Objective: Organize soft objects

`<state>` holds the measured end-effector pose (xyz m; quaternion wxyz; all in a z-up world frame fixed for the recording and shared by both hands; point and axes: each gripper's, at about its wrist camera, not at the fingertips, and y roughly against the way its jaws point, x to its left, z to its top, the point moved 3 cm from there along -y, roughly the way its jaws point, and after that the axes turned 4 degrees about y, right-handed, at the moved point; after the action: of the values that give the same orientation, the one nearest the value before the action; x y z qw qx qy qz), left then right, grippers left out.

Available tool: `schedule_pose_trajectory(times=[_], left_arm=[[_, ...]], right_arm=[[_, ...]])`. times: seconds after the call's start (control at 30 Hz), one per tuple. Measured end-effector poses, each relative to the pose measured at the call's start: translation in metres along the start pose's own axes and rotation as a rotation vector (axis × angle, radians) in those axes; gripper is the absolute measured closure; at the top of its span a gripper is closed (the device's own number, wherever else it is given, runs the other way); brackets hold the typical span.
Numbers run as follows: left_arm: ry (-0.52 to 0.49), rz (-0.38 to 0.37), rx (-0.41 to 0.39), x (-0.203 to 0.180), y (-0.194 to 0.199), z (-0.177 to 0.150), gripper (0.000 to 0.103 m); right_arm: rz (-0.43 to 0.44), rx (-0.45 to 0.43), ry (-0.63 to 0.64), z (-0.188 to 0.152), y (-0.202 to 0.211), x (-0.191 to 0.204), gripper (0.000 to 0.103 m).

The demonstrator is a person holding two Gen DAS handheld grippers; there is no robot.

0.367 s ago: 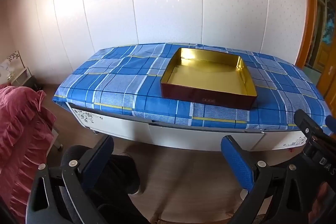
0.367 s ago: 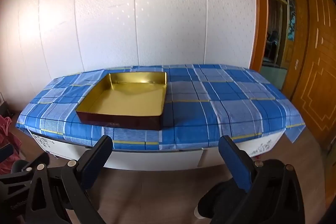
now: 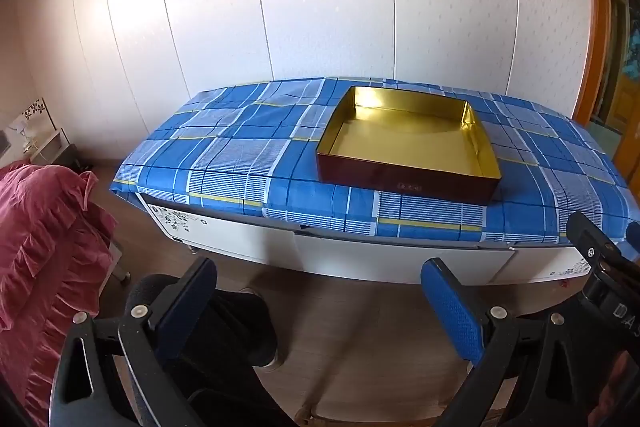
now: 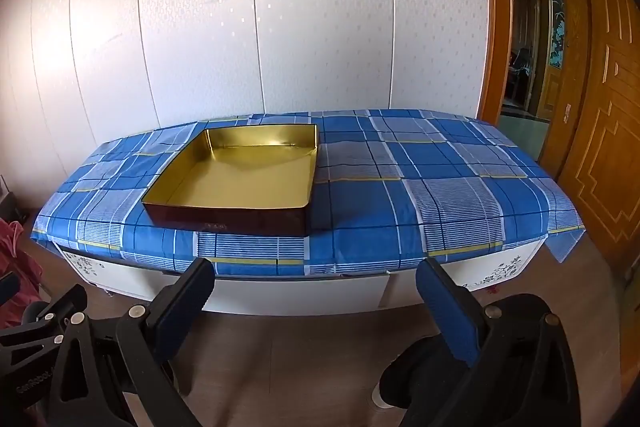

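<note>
Soft objects nowhere on table [image 3: 224, 163]; only pink fabric [image 3: 44, 247] far left, then empty tin [image 3: 404, 147]. Left gripper [image 3: 318, 279] and right gripper [image 4: 314, 279] spread wide, grasping nothing. Almost unchanged from moment before, so sorting probably not begun.

The right gripper [image 3: 612, 291] shows the letters "DA"; the tray [image 3: 408, 183] label is illegible.

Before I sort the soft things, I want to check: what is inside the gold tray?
Nothing: the tray shows only its bare gold floor and walls in both views. Its near wall hides a thin strip of floor behind it. What lies under the tray, on the cloth, is covered.
</note>
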<state>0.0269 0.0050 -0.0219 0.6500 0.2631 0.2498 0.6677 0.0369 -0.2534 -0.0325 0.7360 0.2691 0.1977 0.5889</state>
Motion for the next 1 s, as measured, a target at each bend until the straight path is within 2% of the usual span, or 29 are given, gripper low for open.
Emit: schedule_pose_trajectory(times=[0.27, 1.0], left_arm=[[-0.004, 0.004, 0.013, 0.000, -0.004, -0.003, 0.000], [-0.001, 0.008, 0.028, -0.002, -0.007, -0.005, 0.000]], right_arm=[[0.002, 0.005, -0.001, -0.010, 0.026, 0.025, 0.000], [0.006, 0.011, -0.001, -0.011, 0.025, 0.023, 0.000]])
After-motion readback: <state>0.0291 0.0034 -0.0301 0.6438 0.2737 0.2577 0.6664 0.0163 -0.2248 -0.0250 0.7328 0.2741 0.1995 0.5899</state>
